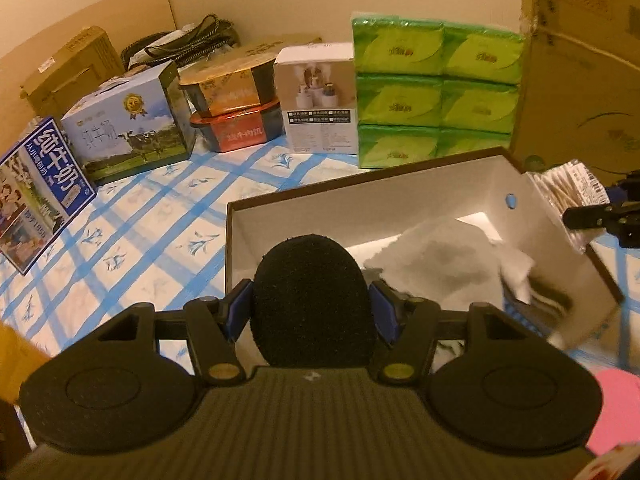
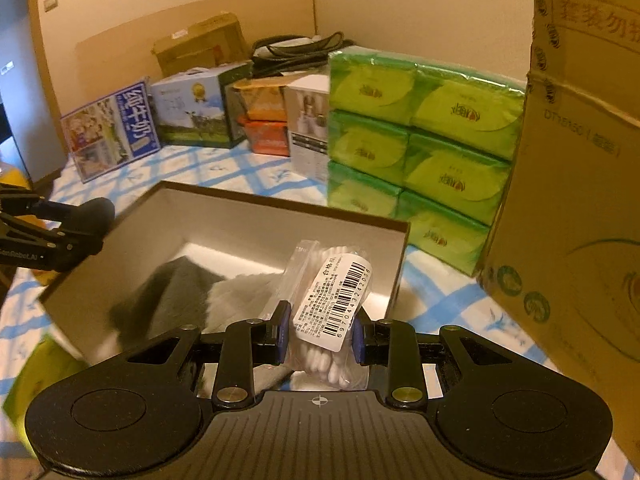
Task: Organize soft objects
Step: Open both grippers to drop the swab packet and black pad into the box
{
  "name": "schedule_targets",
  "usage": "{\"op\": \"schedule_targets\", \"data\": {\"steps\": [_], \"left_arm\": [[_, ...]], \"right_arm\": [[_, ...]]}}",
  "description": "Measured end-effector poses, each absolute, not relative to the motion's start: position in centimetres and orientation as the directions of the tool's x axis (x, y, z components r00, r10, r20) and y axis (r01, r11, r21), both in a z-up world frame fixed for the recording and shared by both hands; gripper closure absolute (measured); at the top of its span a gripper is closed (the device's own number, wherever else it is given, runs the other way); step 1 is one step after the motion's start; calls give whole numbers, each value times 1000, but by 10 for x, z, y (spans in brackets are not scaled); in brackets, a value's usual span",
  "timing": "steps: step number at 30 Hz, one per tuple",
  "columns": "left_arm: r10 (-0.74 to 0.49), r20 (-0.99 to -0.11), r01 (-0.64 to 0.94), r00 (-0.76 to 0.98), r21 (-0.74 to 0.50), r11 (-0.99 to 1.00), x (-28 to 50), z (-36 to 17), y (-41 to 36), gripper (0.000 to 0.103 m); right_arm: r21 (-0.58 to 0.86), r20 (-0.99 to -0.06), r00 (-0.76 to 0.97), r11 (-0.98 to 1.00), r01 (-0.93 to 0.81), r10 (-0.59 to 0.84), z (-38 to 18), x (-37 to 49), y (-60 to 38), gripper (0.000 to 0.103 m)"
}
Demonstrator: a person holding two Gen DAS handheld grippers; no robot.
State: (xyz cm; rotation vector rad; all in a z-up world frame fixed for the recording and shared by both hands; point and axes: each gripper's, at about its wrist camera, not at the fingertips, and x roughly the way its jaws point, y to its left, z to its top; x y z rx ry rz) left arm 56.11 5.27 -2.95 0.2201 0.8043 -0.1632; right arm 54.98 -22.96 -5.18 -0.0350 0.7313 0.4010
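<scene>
My left gripper (image 1: pixel 312 312) is clenched on a black sponge pad (image 1: pixel 314 300), a rounded oval of coarse foam standing upright between the blue pads, which press against its two sides. It sits at the near rim of the open box (image 1: pixel 280 216), a brown-edged carton with pale inner walls. My right gripper (image 2: pixel 320 338) is clamped on a clear bag of cotton swabs (image 2: pixel 332 300) with a white barcode label; the bag sticks up out of the jaws and leans over the box's interior. From the left wrist view I see that same bag (image 1: pixel 568 192) at the far right corner of the box, with the right gripper's black fingers just beside it.

Inside the box lies a white cloth (image 1: pixel 440 256), crumpled against the right half of the floor, and next to it a dark grey cloth (image 2: pixel 172 292), blurred, so I cannot tell their edges well.

The box rests on a sheet with a blue check pattern (image 1: pixel 140 232). Behind it stands a stack of green tissue packs (image 1: pixel 436 96), three high and two wide, close to the box's back wall. To their left are a white product carton (image 1: pixel 320 100), two stacked noodle bowls (image 1: pixel 236 108), a milk carton with a cow (image 1: pixel 132 124) and a blue milk box (image 1: pixel 36 196) leaning at the edge. A large cardboard box (image 2: pixel 580 160) rises on the right
</scene>
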Motion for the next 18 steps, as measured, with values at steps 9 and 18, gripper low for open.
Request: {"op": "schedule_targets", "data": {"steps": [9, 18], "left_arm": [[-9, -715, 186, 699, 170, 968, 614, -50, 54, 29], [-17, -729, 175, 684, 142, 974, 621, -57, 60, 29]], "right_arm": [[107, -657, 679, 932, -347, 328, -73, 580, -231, 72], [80, -649, 690, 931, -357, 320, -76, 584, -225, 72]]}}
